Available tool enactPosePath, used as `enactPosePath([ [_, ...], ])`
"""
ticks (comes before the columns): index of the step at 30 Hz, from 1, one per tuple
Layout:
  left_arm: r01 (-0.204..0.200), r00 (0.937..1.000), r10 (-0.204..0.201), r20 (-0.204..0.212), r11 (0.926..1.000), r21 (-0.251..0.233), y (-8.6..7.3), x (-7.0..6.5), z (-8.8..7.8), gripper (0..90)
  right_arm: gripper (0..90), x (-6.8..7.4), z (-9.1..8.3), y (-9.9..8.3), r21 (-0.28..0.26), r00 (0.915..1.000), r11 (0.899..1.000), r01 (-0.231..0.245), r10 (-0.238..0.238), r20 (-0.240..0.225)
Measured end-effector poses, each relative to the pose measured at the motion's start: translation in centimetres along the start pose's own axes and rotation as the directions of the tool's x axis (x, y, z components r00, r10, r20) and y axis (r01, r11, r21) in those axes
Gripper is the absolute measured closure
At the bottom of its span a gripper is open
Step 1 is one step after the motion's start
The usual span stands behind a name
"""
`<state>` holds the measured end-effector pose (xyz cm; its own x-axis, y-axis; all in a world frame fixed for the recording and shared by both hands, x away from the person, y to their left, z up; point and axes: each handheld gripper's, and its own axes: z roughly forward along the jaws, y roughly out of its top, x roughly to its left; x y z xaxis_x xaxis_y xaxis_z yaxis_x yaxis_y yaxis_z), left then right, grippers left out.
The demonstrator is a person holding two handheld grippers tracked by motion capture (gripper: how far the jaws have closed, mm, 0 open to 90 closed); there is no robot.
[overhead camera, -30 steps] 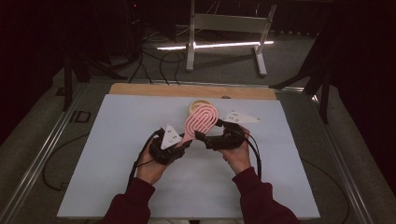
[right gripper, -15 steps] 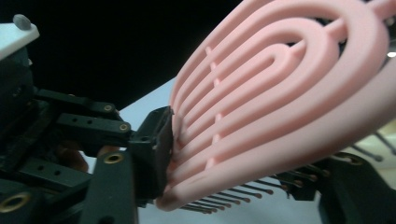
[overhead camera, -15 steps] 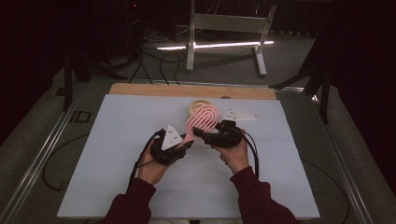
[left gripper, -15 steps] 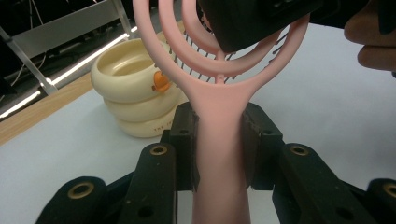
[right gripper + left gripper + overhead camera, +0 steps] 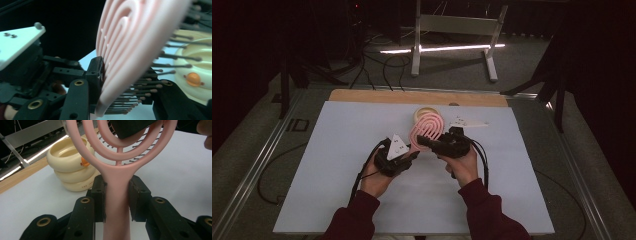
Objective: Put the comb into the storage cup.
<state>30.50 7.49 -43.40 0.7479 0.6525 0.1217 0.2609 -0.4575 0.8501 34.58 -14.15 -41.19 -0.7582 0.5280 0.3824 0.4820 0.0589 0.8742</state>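
The left gripper (image 5: 117, 202) clamps the handle of the pink hairbrush (image 5: 428, 129), held above the table (image 5: 332, 150). The right gripper (image 5: 125, 82), at 3 o'clock from it, has just been closing and now pinches the brush head. Opposite pulling could bend the bristles or knock the cream container (image 5: 67, 167) at 12 o'clock.

High overhead, two close views sharing hairbrush (image 5: 428, 127)

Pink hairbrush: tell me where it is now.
High view, table centre: the pink hairbrush is held between both grippers, just in front of the cream ringed container.
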Motion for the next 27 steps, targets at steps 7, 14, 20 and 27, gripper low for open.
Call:
enactPosePath([
  [7,0.000,1.0000,0.000,0.002,1.0000,-0.001,0.06,0.06,-0.02,70.2,63.2,0.29,-0.03,0.05,-0.003,1.0000,1.000,0.000,0.000,-0.004],
  [14,0.005,1.0000,-0.005,-0.004,1.0000,-0.006,0.13,0.09,-0.07,68.9,63.5,0.58,0.00,0.09,-0.013,0.9998,1.000,0.020,-0.020,0.001],
  [20,0.044,0.9990,-0.044,-0.007,0.9988,-0.019,0.14,0.49,-0.25,50.8,63.5,0.83,0.25,0.05,-0.008,0.9991,0.999,0.042,-0.042,0.012],
  [27,0.088,0.9950,-0.089,-0.044,0.9955,-0.034,-0.01,0.83,-0.51,25.0,63.5,0.94,0.36,0.10,-0.012,0.9988,0.999,0.046,-0.046,0.018],
])
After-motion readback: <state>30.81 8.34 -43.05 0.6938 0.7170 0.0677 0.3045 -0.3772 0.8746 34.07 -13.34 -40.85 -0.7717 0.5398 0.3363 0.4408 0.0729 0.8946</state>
